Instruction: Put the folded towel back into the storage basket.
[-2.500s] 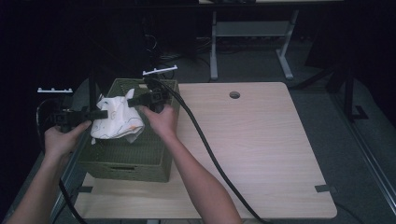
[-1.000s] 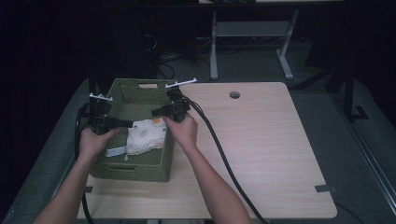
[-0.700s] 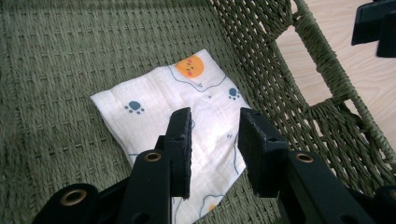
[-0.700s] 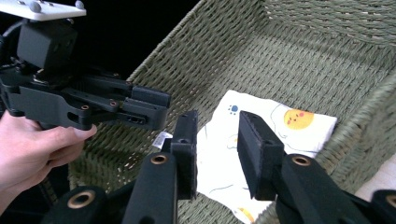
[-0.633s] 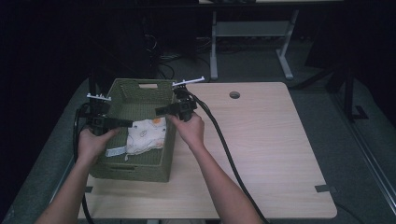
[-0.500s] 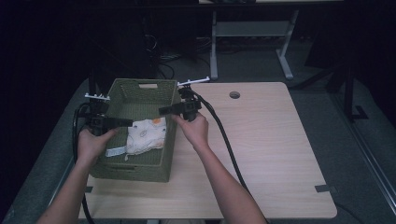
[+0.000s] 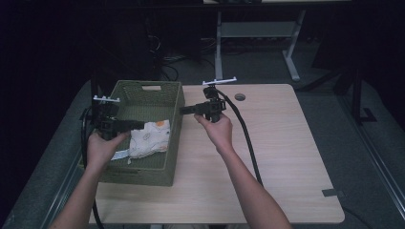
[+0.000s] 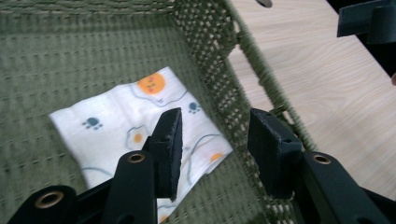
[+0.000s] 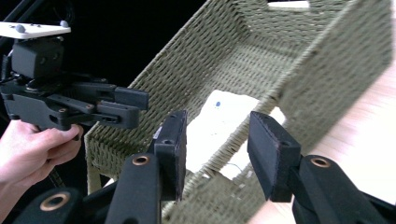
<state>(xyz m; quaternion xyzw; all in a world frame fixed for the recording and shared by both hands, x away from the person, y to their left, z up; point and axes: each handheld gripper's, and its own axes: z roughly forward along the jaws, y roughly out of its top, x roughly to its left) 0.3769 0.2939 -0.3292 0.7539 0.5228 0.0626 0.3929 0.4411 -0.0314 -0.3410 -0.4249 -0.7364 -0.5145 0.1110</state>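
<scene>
Two pairs of tongs stand empty in the high view, and the white printed cloth [image 7: 150, 138] lies folded on the floor of the olive-green woven basket [image 7: 174, 138], near its right wall. Two and a half seconds ago the cloth hung between the two hands above the basket; a second ago it was already down inside with both tongs close over it. Now the left tongs [image 7: 138, 125] hover over the basket's left part, and the right tongs [image 7: 184, 110] have drawn out past the right rim, above the pale wooden counter [image 7: 286, 157]. Both jaws have just been opening, with nothing between them.

In the left gripper view, the left tongs [image 8: 212, 140] stand about half open above the cloth [image 8: 135, 116], clear of it, its egg and paw prints plain against the weave; the basket wall [image 8: 219, 70] runs beside it.

In the right gripper view, the right tongs [image 9: 215, 149] are likewise half spread and bare, looking across the basket rim [image 9: 261, 107] at the cloth [image 9: 224, 116] below, with the left tongs [image 9: 135, 105] opposite.

The placing looks done; what remains is likely just taking the hands away.
</scene>
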